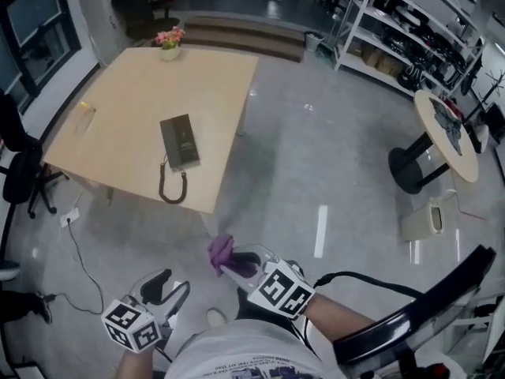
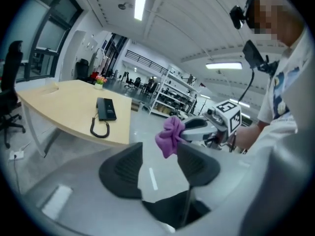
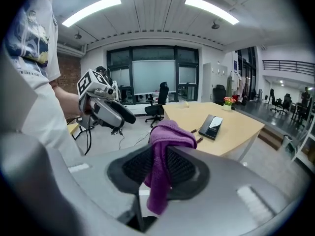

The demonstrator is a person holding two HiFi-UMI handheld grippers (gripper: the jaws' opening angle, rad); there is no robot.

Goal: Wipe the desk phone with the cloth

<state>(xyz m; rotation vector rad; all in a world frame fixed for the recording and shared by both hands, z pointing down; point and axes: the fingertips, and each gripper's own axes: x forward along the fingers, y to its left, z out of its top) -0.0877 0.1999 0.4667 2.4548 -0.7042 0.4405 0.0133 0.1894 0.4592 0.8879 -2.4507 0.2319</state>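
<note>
The black desk phone (image 1: 180, 140) lies on the light wooden table (image 1: 134, 93), its coiled cord (image 1: 172, 186) near the front edge. My right gripper (image 1: 237, 264) is shut on a purple cloth (image 1: 221, 252), held low over the floor, well short of the table. In the right gripper view the cloth (image 3: 165, 161) hangs pinched between the jaws, with the phone (image 3: 213, 126) far ahead. My left gripper (image 1: 172, 284) is beside it to the left, open, with nothing between its pads (image 2: 123, 168). The left gripper view shows the cloth (image 2: 170, 135) beyond its jaws.
A small flower pot (image 1: 170, 42) stands at the table's far edge. A black office chair (image 1: 20, 172) is left of the table. A cable (image 1: 79, 251) trails on the floor. A round table (image 1: 446, 133) and shelves (image 1: 410, 30) stand at the right.
</note>
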